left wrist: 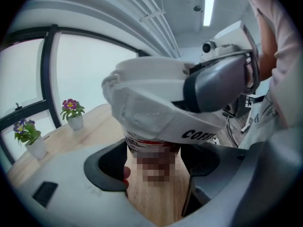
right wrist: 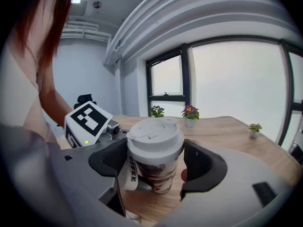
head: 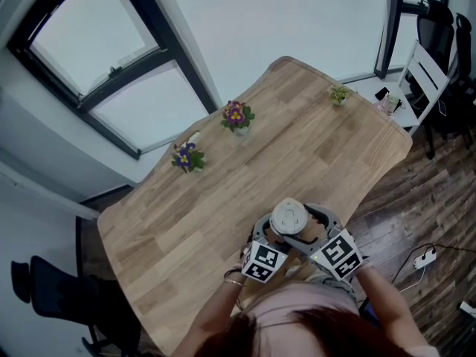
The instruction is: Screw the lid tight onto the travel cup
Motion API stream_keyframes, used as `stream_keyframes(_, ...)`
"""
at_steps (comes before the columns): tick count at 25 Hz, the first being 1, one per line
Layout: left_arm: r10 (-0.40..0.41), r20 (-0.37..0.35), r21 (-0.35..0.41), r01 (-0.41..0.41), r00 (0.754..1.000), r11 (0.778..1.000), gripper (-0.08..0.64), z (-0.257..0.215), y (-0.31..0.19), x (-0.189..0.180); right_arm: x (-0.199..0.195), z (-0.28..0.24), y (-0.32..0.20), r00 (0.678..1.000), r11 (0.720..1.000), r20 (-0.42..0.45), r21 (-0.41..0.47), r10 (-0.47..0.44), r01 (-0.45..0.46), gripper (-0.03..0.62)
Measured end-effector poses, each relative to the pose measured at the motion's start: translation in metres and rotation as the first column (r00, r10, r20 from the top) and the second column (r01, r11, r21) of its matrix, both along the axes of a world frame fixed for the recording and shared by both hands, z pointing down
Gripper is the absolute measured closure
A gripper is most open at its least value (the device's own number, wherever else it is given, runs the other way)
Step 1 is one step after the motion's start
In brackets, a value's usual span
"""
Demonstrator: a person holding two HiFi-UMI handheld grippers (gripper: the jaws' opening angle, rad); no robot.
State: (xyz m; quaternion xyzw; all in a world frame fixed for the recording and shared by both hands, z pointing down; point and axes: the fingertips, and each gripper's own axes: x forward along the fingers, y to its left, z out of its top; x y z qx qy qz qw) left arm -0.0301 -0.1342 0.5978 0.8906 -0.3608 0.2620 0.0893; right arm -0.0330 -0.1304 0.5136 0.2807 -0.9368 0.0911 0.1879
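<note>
Left tool (left wrist: 154,171) clamps the printed travel cup (left wrist: 150,143) – right tool (right wrist: 154,164) pinches its round white lid (right wrist: 154,130). Wood-grain bench (head: 312,140) underneath.

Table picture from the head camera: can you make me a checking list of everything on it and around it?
Surface: light wooden table with wavy edges.
Job's things: cup near the person's edge of the table, with its white lid sitting on top.
Clutter: three small flower pots along the far side of the table.
Grippers: left gripper closed on the cup's body; right gripper closed on the lid.
Cables: white power strip with its cord on the floor at the right; nothing seen on the table.
Surroundings: big windows, black office chairs, dark wooden floor.
</note>
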Motion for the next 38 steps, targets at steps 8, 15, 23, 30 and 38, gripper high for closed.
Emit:
stream_keyframes(8, -0.027, -0.012, 0.009, 0.028, 1.0, 1.0, 0.215, 0.0, -0.001, -0.001, -0.003, -0.002, 0.0, 0.999, 0.999, 0.04, -0.038, 0.027, -0.025, 0.221)
stream_keyframes(15, 0.274, 0.029, -0.049, -0.273, 0.961, 0.961, 0.215, 0.0, 0.013, 0.0, -0.003, -0.003, 0.007, 0.983, 0.98, 0.007, -0.086, -0.181, 0.181, 0.221)
stream_keyframes(23, 0.176, 0.031, -0.026, -0.176, 0.984, 0.984, 0.215, -0.001, 0.01, 0.0, -0.004, -0.006, 0.007, 0.995, 0.996, 0.039, -0.033, -0.087, 0.088, 0.222)
stream_keyframes(30, -0.028, 0.009, 0.008, 0.028, 1.0, 1.0, 0.215, -0.002, 0.003, -0.002, -0.003, -0.005, 0.002, 0.994, 0.995, 0.043, -0.015, 0.102, -0.102, 0.222)
stream_keyframes(38, 0.093, 0.003, -0.018, -0.093, 0.996, 0.996, 0.215, 0.0, 0.007, -0.002, -0.003, -0.002, 0.012, 0.999, 0.997, 0.037, -0.068, 0.03, -0.027, 0.221)
